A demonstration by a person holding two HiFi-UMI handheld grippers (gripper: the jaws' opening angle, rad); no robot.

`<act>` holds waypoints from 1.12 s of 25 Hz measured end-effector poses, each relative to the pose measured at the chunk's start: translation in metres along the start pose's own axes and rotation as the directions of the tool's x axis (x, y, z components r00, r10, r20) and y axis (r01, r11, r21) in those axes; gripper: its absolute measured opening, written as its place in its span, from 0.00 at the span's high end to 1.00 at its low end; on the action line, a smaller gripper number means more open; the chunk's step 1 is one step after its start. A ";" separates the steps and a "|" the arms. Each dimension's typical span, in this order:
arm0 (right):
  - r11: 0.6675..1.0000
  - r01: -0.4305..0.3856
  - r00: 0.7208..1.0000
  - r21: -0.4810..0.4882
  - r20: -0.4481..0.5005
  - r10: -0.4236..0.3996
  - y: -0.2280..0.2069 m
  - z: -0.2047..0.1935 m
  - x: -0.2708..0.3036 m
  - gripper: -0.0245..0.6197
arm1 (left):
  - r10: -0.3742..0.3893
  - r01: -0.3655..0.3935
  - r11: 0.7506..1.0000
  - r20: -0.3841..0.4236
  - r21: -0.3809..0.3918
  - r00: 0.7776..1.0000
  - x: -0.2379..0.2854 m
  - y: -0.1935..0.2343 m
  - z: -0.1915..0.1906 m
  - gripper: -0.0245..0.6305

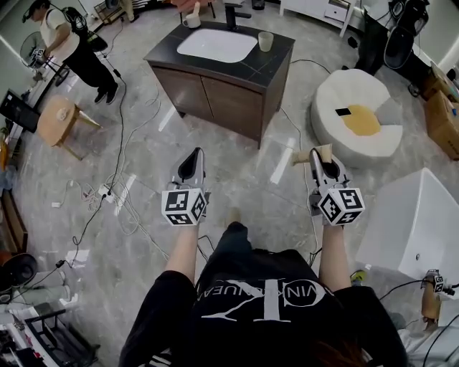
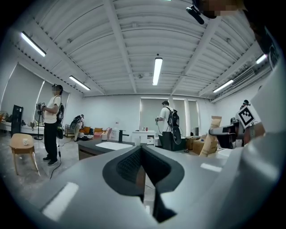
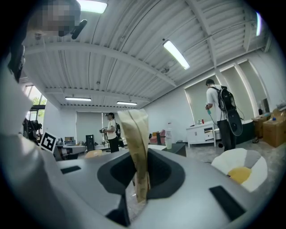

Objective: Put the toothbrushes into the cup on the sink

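My right gripper (image 1: 315, 155) is shut on a flat tan paper packet (image 3: 136, 147), which stands upright between its jaws and pokes out to the left of them (image 1: 307, 155); what is inside the packet I cannot tell. My left gripper (image 1: 192, 160) is shut with nothing in it (image 2: 142, 154). Both hang at waist height over the grey floor, well short of the dark vanity (image 1: 276, 56). On the vanity are a white basin (image 1: 216, 45), a black tap (image 1: 233, 14), a pale green cup (image 1: 266, 41) at the right and a white cup (image 1: 191, 20) at the back left.
A round white seat with a yellow cushion (image 1: 358, 118) stands to the right, a white tub (image 1: 423, 222) at the near right. A small wooden table (image 1: 61, 118), floor cables (image 1: 118, 193) and a person (image 1: 68, 43) are to the left.
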State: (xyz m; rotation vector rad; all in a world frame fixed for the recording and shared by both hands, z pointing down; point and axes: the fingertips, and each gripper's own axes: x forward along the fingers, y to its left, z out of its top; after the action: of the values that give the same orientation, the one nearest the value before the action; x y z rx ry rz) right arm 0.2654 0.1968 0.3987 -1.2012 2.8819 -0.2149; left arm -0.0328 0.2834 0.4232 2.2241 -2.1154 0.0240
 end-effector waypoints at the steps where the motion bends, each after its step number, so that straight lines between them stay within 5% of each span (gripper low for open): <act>1: 1.000 0.005 1.000 0.006 0.005 -0.005 -0.004 0.003 0.008 0.87 | -0.005 0.005 1.000 -0.001 0.002 1.000 0.008 0.003 0.002 0.94; 28: 0.992 0.118 0.992 0.034 0.038 -0.120 -0.018 0.020 0.196 0.87 | -0.121 0.121 0.992 -0.005 -0.023 0.993 0.183 0.138 0.016 0.94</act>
State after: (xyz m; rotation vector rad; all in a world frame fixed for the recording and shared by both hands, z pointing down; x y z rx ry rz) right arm 0.1416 0.0430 0.3897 -1.3572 2.7647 -0.2343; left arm -0.1622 0.0935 0.4237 2.3318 -1.9632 0.0002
